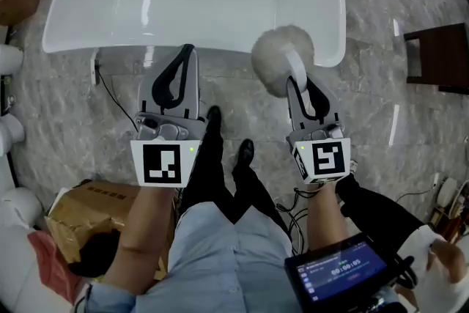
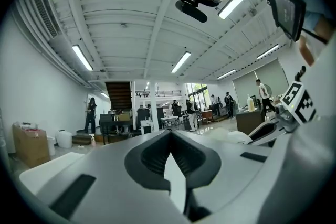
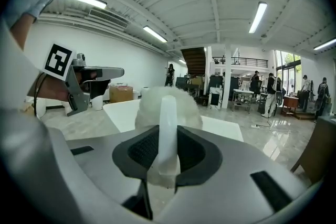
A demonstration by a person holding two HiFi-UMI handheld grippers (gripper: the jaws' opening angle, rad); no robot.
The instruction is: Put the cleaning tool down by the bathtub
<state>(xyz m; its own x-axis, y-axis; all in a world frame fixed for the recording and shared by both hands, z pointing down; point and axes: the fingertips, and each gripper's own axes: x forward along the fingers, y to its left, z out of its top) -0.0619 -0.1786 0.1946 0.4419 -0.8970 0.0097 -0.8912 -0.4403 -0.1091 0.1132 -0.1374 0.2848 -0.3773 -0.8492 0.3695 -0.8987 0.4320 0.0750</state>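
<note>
Cleaning tool (image 1: pixel 282 53), a white handle topped with a fluffy pale head, is held aloft at the near rim of the white bathtub (image 1: pixel 117 11). The right gripper (image 1: pixel 302 88) has its jaws clamped on the handle, and the head stands clear beyond the tips. From above, the fluff overlaps the tub's edge, so whether it hangs over the rim or just short of it is hard to say. To the left, the left gripper (image 1: pixel 185 53) is empty, its jaws pressed together with nothing between them. Below lies marble floor (image 1: pixel 249 91), with the person's dark shoes (image 1: pixel 214 117) planted just behind. The tool looks well off the ground, so a release from here would likely let it drop and roll. A forward drift could tip it into the tub instead of beside it.
</note>
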